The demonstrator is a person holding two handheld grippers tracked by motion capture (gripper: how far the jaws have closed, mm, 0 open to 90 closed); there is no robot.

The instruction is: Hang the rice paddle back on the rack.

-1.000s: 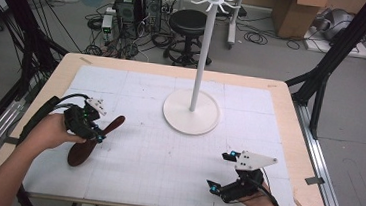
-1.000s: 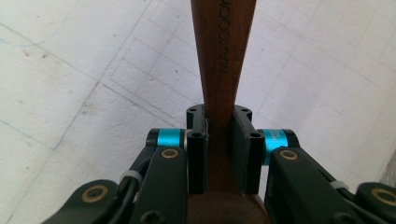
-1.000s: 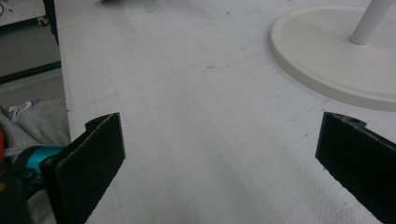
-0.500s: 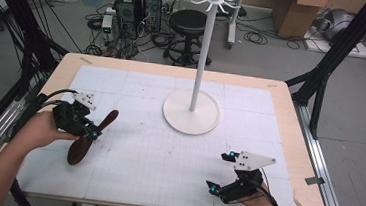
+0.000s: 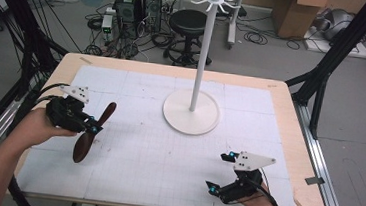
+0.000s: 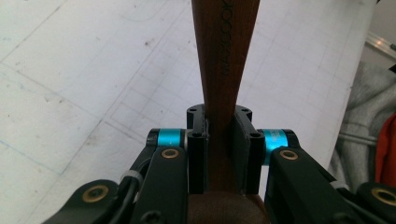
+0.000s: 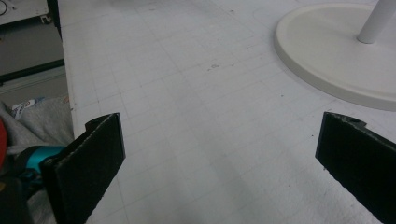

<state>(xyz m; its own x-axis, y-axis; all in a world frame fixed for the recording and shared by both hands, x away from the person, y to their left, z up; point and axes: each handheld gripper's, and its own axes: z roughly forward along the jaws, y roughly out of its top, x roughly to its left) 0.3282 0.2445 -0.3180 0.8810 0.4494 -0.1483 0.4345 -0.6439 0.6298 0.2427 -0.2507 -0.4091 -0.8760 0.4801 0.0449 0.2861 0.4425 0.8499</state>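
Over the left of the white gridded table, near the white round-based stand, the left gripper fingers clamp a dark, smooth wooden spoon mid-handle, held aloft; the right gripper stands wide open, empty.

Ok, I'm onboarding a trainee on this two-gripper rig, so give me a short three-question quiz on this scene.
1. True or false: the left gripper is shut on the wooden spoon.
2. How do the right gripper's jaws stand? A) clamped on the spoon B) wide apart with nothing between them C) closed on the stand's pole
3. What stands on the white mat beyond both grippers?

Key: 1. True; its pads press on the handle. 2. B. 3. A white stand with a round base and hooks on top.
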